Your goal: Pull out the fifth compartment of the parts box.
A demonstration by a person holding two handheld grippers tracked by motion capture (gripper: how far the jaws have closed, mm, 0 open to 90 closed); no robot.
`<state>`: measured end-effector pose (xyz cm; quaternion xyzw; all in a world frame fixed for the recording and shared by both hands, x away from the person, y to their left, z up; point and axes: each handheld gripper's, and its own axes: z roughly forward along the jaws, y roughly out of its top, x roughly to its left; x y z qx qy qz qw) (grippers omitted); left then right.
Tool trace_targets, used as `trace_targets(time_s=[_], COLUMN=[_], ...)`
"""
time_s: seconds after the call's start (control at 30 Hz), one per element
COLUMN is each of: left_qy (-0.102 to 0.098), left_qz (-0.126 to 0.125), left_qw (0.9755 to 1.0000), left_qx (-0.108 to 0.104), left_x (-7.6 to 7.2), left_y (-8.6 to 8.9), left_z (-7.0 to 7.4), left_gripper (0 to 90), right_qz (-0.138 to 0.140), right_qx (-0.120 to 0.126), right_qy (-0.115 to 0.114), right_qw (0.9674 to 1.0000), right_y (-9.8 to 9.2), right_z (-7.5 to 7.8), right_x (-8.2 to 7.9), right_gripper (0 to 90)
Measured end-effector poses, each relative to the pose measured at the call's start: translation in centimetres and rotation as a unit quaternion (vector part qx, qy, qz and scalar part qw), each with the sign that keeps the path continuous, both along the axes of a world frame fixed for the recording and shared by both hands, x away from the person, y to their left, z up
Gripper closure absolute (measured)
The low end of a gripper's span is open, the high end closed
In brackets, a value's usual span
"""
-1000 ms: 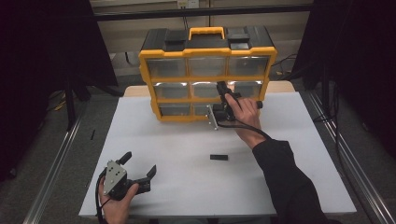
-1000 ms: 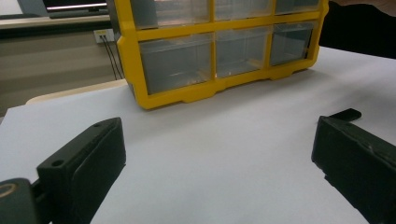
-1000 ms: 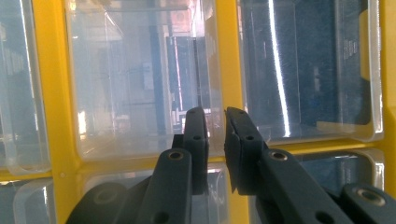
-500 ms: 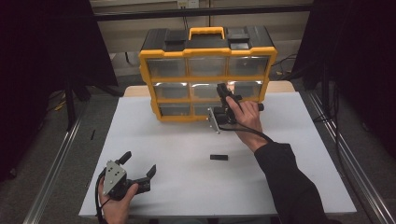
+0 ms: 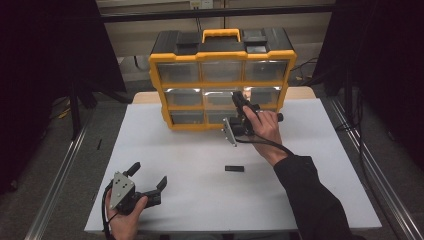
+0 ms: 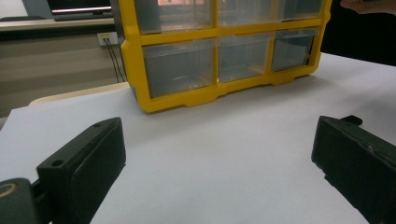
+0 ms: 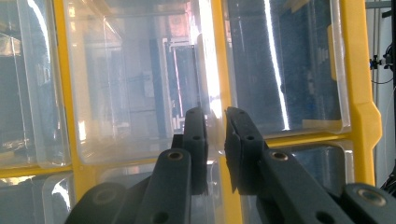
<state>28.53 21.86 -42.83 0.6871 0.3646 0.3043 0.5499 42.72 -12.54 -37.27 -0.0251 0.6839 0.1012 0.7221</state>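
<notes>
A yellow organizer [image 5: 220, 47] with clear drawers stands at the back of the white table [image 5: 200, 200]. My right gripper [image 5: 237, 100] is up against its middle row of drawers. In the right gripper view its jaws [image 7: 215, 119] stand almost together, pinching a thin clear plastic lip of a drawer front [image 7: 140, 84]. My left gripper [image 5: 148, 175] rests in a hand near the table's front left corner, open and with nothing between its fingers [image 6: 84, 163], and faces the organizer [image 6: 177, 100].
A small flat black piece [image 5: 234, 168] lies on the table between the two hands, also seen as a black piece [image 6: 351, 120] behind the left gripper's right jaw. Dark curtains and metal rails flank the table.
</notes>
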Motion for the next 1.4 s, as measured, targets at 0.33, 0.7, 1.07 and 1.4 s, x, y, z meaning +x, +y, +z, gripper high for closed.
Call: trace_targets(time_s=[0.33, 0.7, 1.07, 1.4], left_qy=[0.0, 0.002, 0.002, -0.002], left_qz=[0.002, 0.001, 0.0, 0.0], left_qw=[1.0, 1.0, 1.0, 1.0], left_qx=[-0.004, 0.0, 0.001, 0.003], left_x=[0.0, 0.0, 0.0, 0.0], left_y=[0.0, 0.0, 0.0, 0.0], left_z=[0.0, 0.0, 0.0, 0.0], left_gripper=[3.0, 2.9, 3.0, 2.9], right_qz=[0.009, 0.01, 0.013, 0.015], right_qx=[0.006, 0.009, 0.013, 0.015], right_qy=[0.002, 0.003, 0.002, -0.001], right_qw=[0.9999, 0.9999, 0.9998, 0.9998], right_y=[0.0, -0.1, -0.3, -0.3], right_z=[-0.1, -0.1, -0.2, -0.3], right_x=[-0.4, -0.9, -1.3, -1.8], right_gripper=[79.9, 79.7, 79.6, 79.5])
